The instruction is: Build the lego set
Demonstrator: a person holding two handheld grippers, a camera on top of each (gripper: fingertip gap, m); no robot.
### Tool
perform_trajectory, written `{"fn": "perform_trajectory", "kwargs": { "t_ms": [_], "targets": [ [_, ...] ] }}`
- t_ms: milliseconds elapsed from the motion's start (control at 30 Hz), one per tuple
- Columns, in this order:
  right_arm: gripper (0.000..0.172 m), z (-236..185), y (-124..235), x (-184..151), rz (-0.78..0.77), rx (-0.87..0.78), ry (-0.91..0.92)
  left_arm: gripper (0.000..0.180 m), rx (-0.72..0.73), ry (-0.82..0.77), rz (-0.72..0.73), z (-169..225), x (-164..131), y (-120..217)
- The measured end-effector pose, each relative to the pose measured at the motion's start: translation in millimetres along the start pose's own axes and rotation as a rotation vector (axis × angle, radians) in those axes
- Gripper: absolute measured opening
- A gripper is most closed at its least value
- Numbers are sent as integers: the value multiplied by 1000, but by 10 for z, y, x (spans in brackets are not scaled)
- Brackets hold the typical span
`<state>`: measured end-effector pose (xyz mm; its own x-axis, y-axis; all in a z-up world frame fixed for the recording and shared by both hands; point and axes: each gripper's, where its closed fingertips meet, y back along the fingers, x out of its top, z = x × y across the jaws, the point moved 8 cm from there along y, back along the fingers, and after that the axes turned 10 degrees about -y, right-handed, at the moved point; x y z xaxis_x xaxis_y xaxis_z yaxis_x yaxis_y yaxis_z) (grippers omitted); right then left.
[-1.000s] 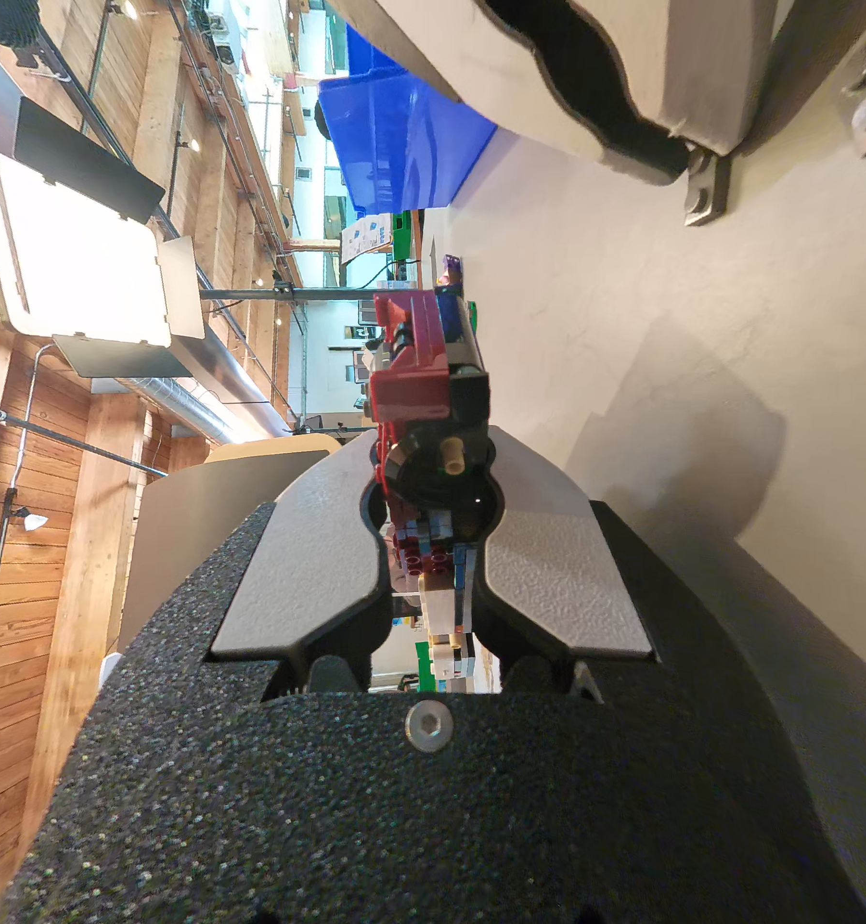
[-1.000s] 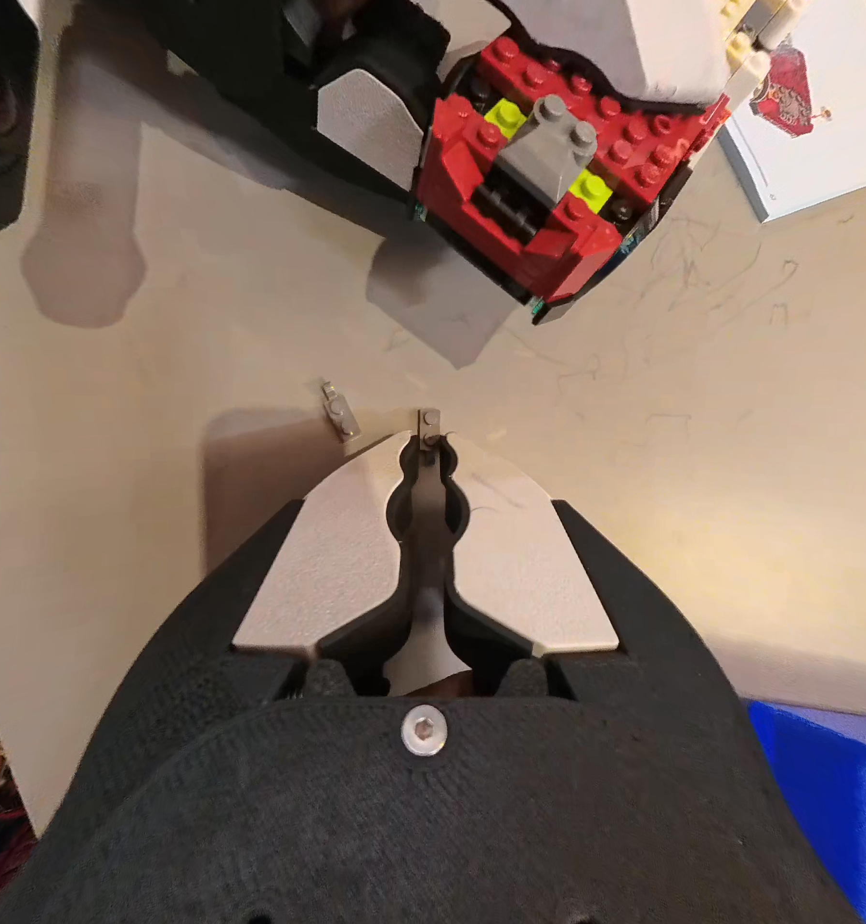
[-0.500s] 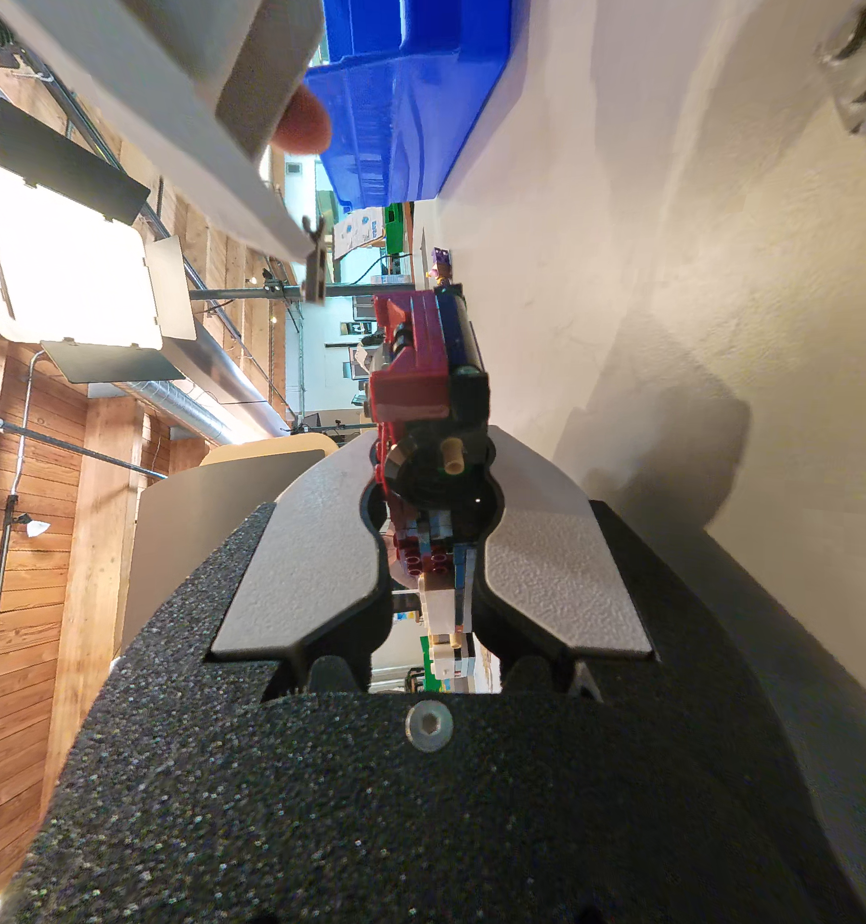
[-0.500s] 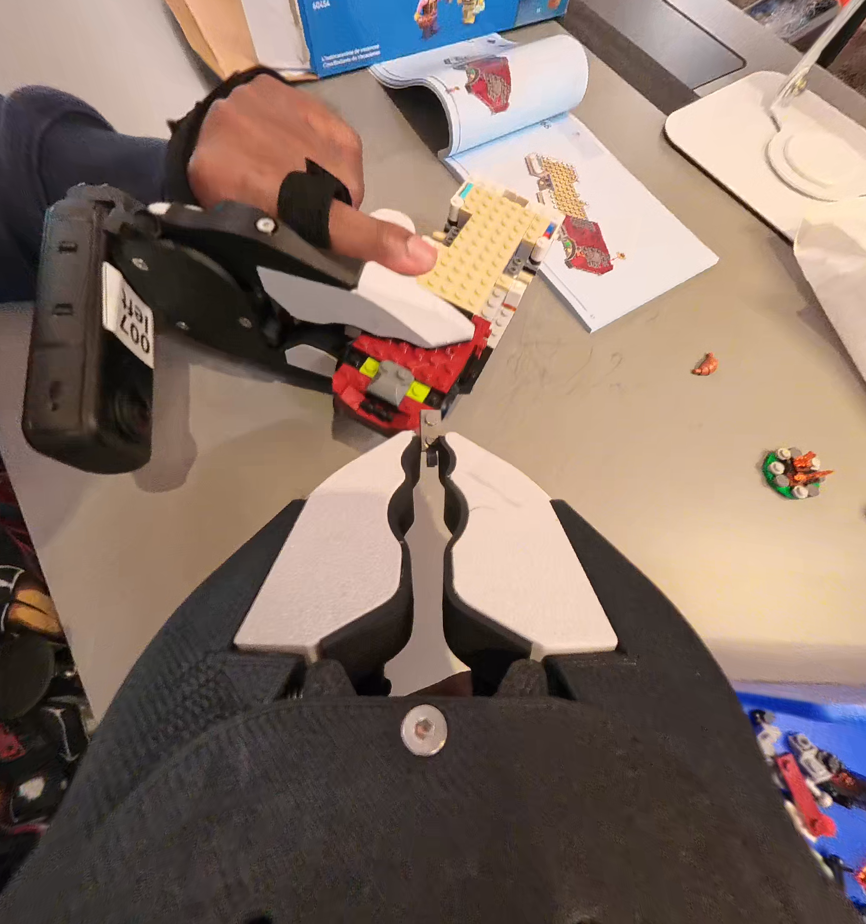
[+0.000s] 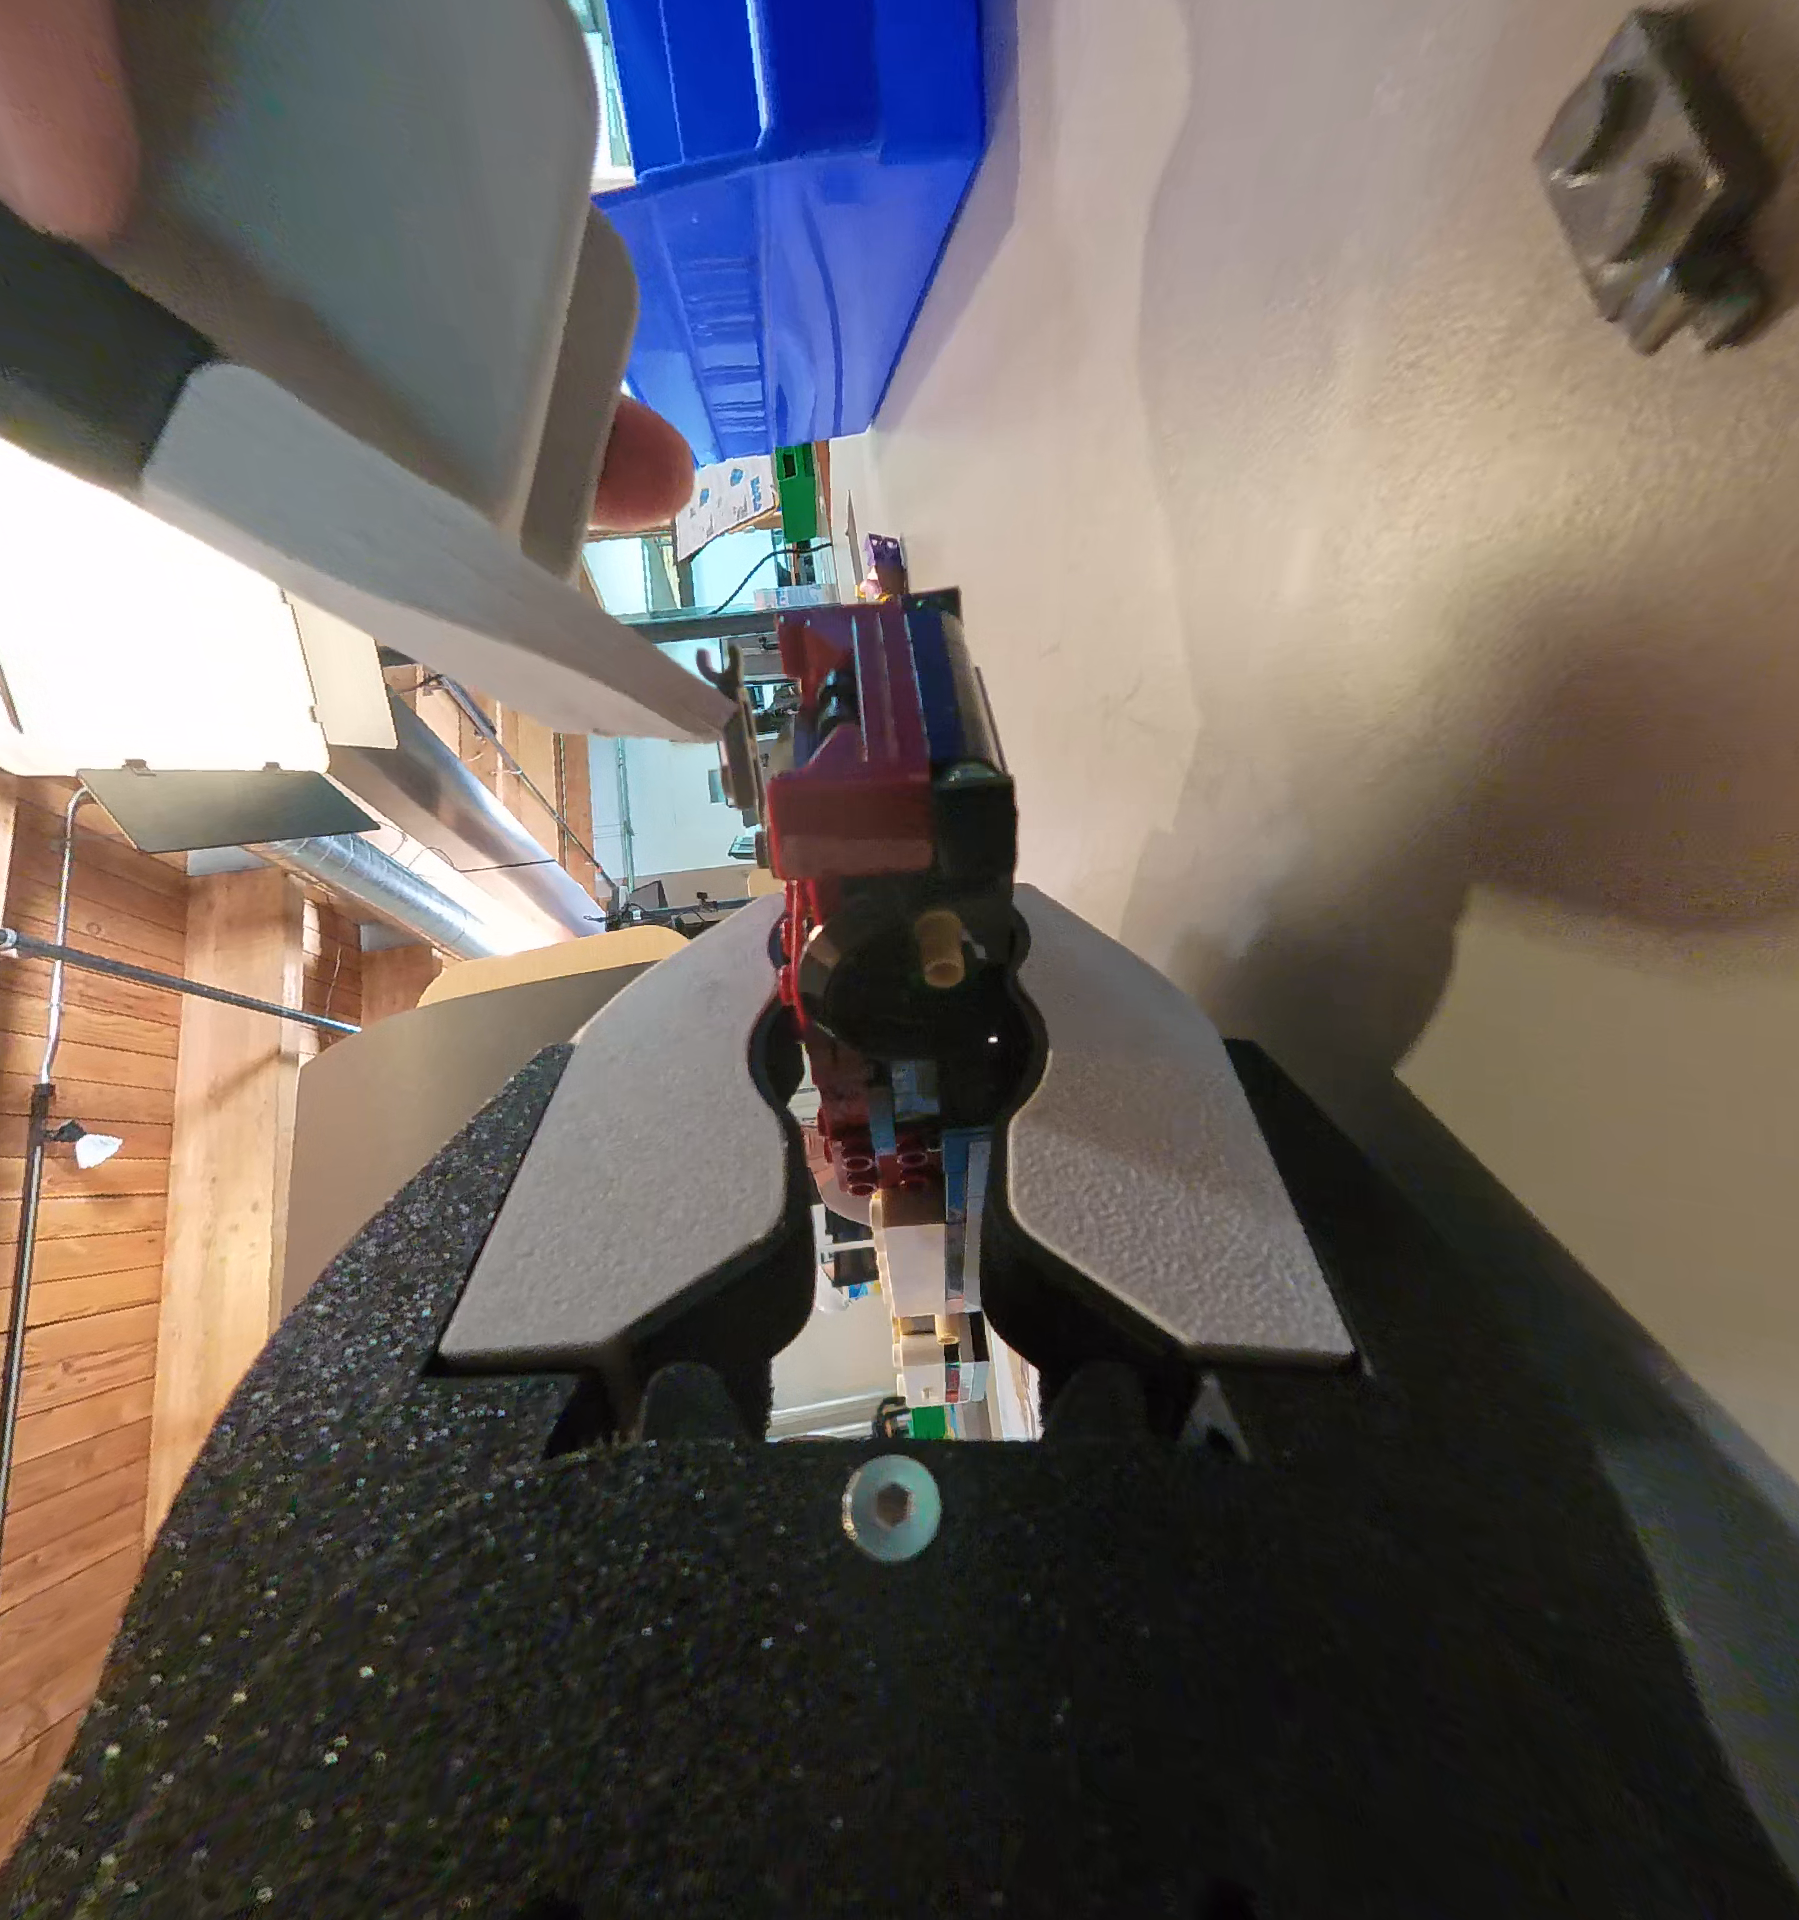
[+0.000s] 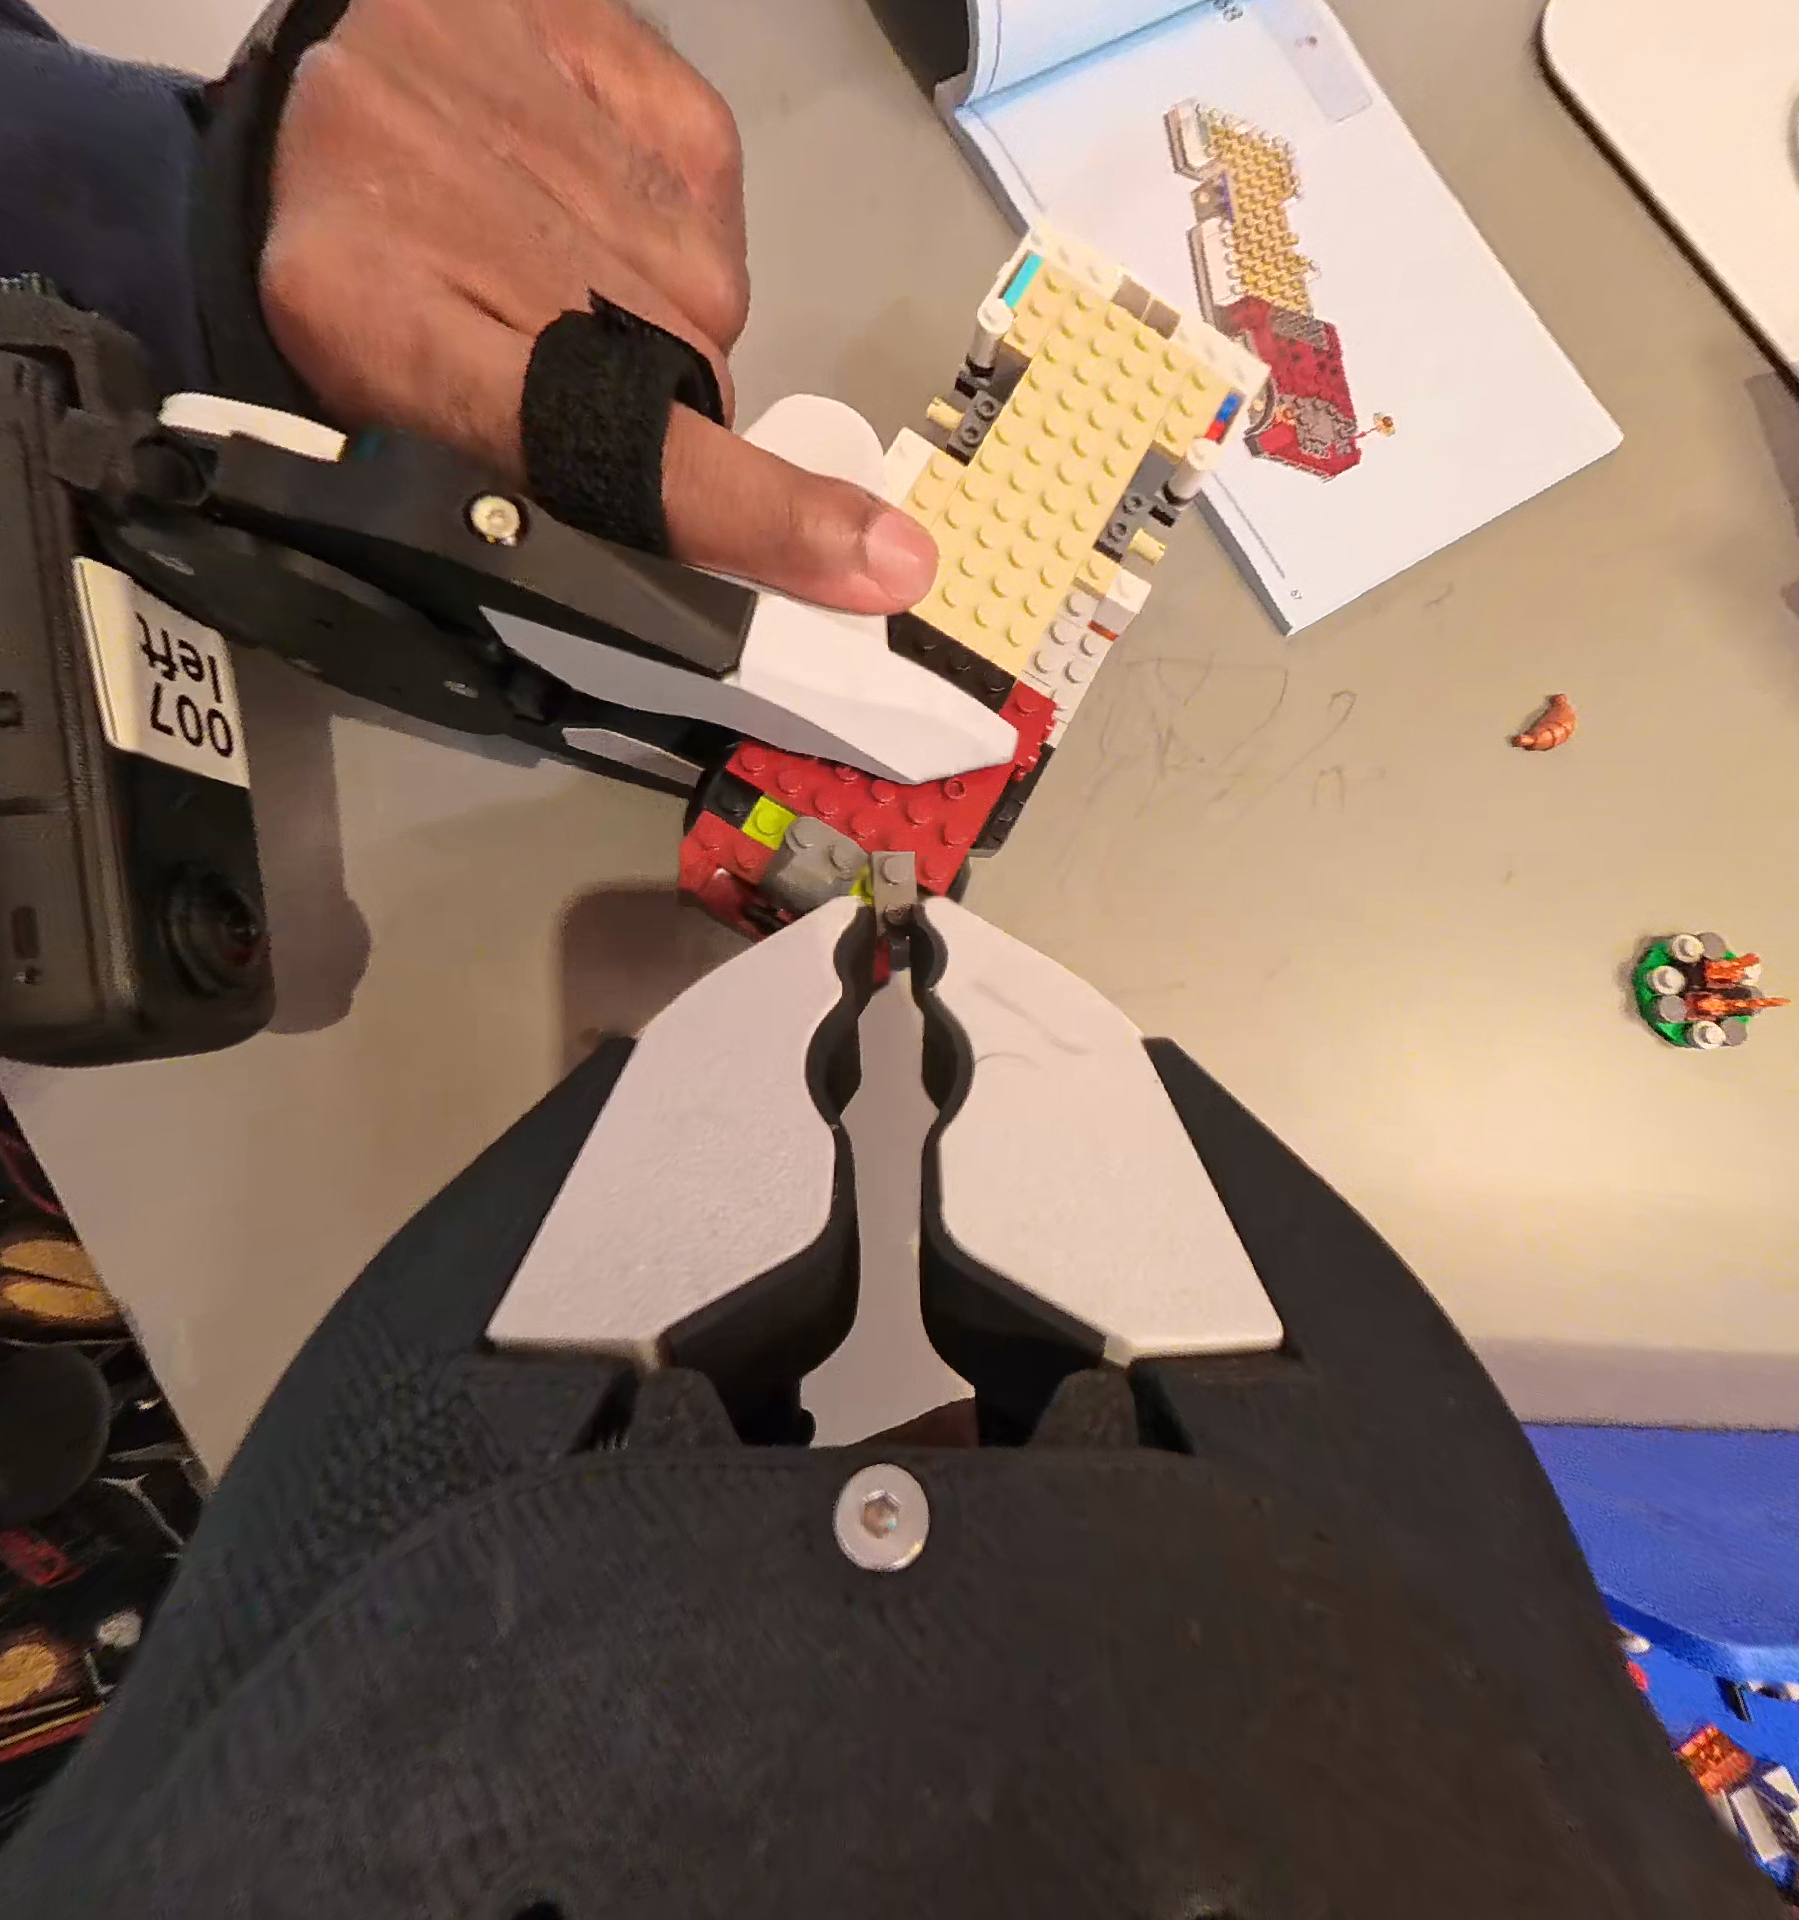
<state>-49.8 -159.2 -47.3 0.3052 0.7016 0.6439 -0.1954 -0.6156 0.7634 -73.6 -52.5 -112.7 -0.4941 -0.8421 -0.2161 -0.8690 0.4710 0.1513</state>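
We see left gripper (image 6: 874,727) jaws clamped on the brick model (image 6: 874,810); right gripper (image 6: 893,920) jaws pinching a small grey plate (image 6: 893,878), touching the model's red end just ahead, not visibly seated.

Tight at 12, open at 2

Brick model (image 6: 988,623) and left gripper (image 6: 874,717) block 11–12 o'clock; bare table (image 6: 1342,883) at 2, just croissant piece (image 6: 1544,722) there.

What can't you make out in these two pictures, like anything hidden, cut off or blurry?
- Brick model: right wrist view, the left gripper's white finger covers its middle.
- Small grey piece: right wrist view, its lower end is hidden between the right gripper's fingers.
- Grey brick: left wrist view, blurred.
- Booklet: right wrist view, cut off by the top edge.
- Blue bin: right wrist view, cut off at the corner.
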Motion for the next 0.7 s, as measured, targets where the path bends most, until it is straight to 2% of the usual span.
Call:
{"fn": "perform_trajectory", "kwargs": {
  "t_ms": [300, 700],
  "targets": [
    [6, 35, -33, 16, -93, 29, -11, 34, 1, -12, -6, -5, -7, 2],
    [20, -33, 3, 4, -72, 67, -11, 34, 9, 13, 9, -27, 4, 10]
  ]
}}
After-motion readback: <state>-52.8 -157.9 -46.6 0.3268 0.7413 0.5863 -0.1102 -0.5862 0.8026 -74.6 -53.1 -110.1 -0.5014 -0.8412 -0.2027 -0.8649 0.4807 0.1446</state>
